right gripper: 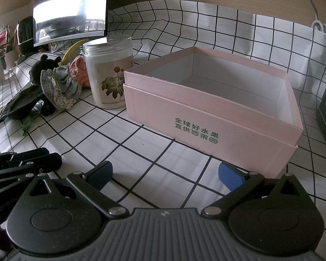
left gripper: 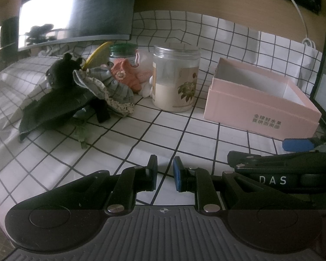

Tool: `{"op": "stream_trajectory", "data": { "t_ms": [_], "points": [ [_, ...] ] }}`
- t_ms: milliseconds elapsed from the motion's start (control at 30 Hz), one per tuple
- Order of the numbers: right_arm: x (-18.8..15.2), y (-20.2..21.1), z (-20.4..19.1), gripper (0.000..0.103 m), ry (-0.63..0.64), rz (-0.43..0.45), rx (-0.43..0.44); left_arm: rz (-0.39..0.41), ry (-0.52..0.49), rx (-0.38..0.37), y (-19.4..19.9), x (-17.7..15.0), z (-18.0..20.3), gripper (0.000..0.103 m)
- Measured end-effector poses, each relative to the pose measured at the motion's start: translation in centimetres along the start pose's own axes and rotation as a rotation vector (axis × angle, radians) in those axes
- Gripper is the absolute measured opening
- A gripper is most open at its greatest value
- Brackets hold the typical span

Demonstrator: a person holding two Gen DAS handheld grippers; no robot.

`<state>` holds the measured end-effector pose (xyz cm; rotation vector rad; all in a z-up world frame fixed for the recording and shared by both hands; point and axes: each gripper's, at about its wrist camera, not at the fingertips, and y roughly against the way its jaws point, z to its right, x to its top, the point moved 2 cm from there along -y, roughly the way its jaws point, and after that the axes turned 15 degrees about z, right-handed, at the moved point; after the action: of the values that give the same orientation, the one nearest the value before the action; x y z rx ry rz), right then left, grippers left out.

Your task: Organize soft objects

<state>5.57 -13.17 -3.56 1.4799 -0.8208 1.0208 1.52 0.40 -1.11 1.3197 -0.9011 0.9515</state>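
Observation:
A pile of soft things lies at the left of the checked tablecloth: a black plush toy (left gripper: 60, 69), a dark flat cloth piece (left gripper: 54, 106), a grey frilled doll dress (left gripper: 106, 84) and an orange knitted piece (left gripper: 125, 75). The pile also shows in the right wrist view (right gripper: 58, 87). An open, empty pink box (left gripper: 260, 106) (right gripper: 208, 117) stands at the right. My left gripper (left gripper: 165, 173) is near the table's front, its jaws a narrow gap apart, holding nothing. My right gripper (right gripper: 165, 174) is wide open and empty, just in front of the pink box.
A clear plastic jar with a flower label (left gripper: 176, 78) (right gripper: 109, 74) stands between the pile and the box. A green-lidded jar (left gripper: 122, 51) and a yellow curved item (left gripper: 95, 53) sit behind the pile. A monitor (left gripper: 76, 10) stands at the back left.

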Motion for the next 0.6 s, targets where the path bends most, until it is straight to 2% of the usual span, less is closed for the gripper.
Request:
{"op": "stream_trajectory", "data": {
  "t_ms": [600],
  "points": [
    [0.03,0.0,-0.01,0.103,0.0,0.001,0.002,0.001,-0.019,0.01,0.02,-0.02,0.37,0.02]
  ]
}}
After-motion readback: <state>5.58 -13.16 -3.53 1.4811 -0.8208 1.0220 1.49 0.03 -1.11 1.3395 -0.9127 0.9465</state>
